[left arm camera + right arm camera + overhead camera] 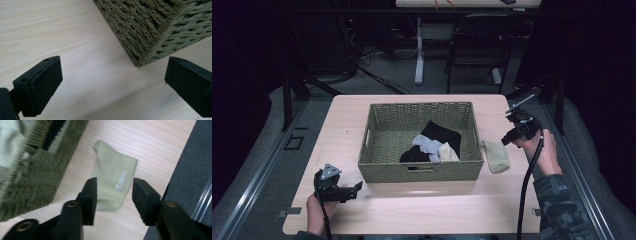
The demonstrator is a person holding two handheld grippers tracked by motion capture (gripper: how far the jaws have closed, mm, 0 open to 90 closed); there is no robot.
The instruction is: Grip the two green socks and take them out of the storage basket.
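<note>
A pale beige sock (496, 155) lies flat on the wooden table (427, 207), just right of a woven olive basket (422, 171). In the right gripper view the sock (112, 177) shows small white print, and my right gripper (114, 195) hovers over its near end with the jaws apart and nothing pressed between them. That right gripper (506, 141) is held at the table's right edge. Several socks (432, 145), black, grey and cream, lie piled inside the basket. My left gripper (358, 187) rests open at the basket's front left corner (155, 27), its jaws wide (112, 85) with bare table between them.
The table's right edge (180, 157) drops to dark carpet close beside the sock. A chair (477, 45) and a desk leg (419, 55) stand on the floor beyond the table. Bare wood runs along the front of the basket.
</note>
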